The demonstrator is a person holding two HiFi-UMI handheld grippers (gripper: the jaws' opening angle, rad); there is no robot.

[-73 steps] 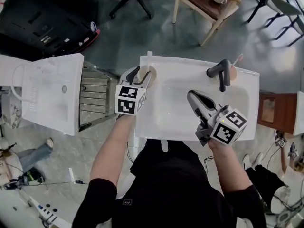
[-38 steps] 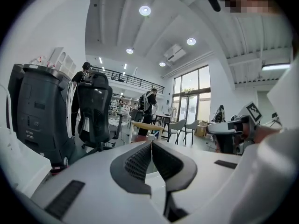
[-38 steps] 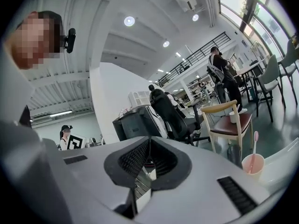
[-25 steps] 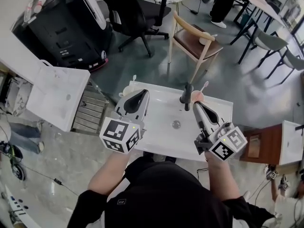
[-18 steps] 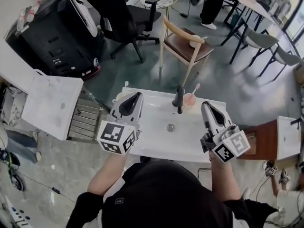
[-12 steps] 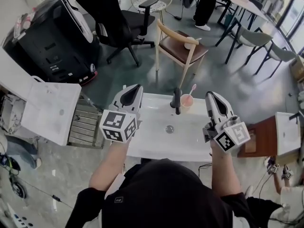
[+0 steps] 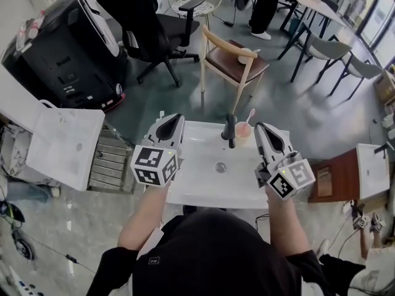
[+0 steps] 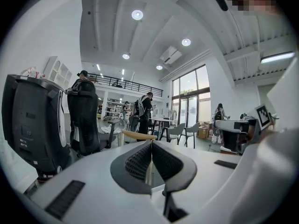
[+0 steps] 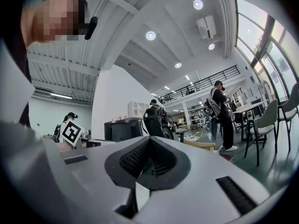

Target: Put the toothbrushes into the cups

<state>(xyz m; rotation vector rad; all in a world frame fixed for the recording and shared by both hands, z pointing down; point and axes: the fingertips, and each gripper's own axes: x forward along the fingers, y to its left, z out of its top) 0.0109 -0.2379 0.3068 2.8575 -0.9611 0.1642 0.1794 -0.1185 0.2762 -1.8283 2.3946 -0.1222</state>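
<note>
Glossy grey-green flooring is stretching through a tall, bright hall, with a wooden chair (image 7: 233, 57) standing at twelve o'clock of a white washbasin (image 7: 197, 187), a black office chair (image 7: 151, 26) sitting at eleven, and a bulky black machine (image 7: 62, 48) looming at ten. Tables and grey chairs are crowding the two o'clock corner, and another white basin (image 7: 62, 140) is lying at nine. A dark faucet (image 7: 229, 130) is rising from the washbasin's far rim, at twelve o'clock of the drain (image 7: 220, 167). Just at three o'clock of the faucet, a pink cup (image 7: 243, 130) is standing upright, and a pale toothbrush (image 7: 250, 116) is leaning out of it toward one o'clock. The left gripper (image 7: 171, 123) is hovering at nine o'clock of the faucet and the right gripper (image 7: 266, 133) at three o'clock of the cup; both are showing jaws pressed together with nothing between them.
</note>
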